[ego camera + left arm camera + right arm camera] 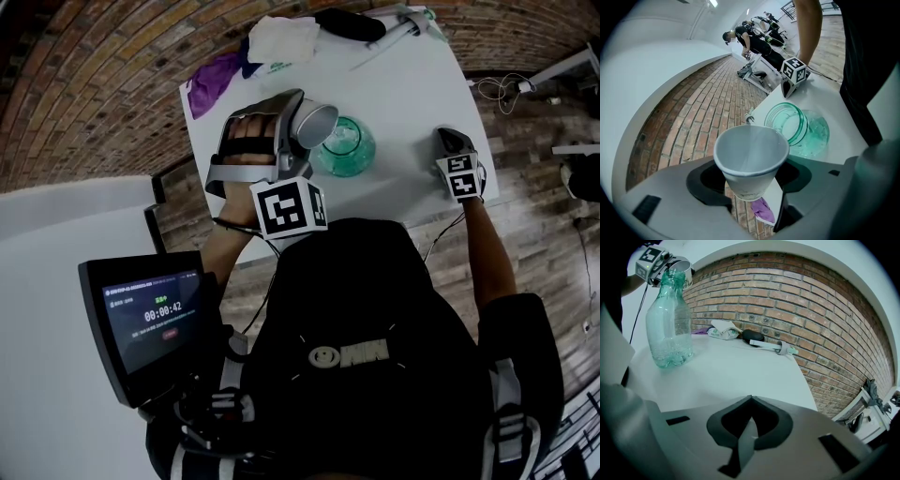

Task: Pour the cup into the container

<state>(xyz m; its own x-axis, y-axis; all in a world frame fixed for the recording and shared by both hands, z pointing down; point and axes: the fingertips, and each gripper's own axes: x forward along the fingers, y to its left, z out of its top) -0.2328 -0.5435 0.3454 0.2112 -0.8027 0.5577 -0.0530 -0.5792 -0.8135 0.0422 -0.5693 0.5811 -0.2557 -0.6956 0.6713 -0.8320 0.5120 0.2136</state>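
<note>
The left gripper [752, 190] clamps the tilted paper cup [751, 154], rim just over the mouth of the upright green bottle [799, 129]; the right gripper [751, 401], closed and empty, rests well aside.

The white paper cup [751, 154] sits clamped between the left gripper's [752, 180] jaws, tipped sideways, its rim just at the open mouth of the clear green bottle [669, 319]. The bottle stands upright, well apart from the right gripper [749, 418].
</note>
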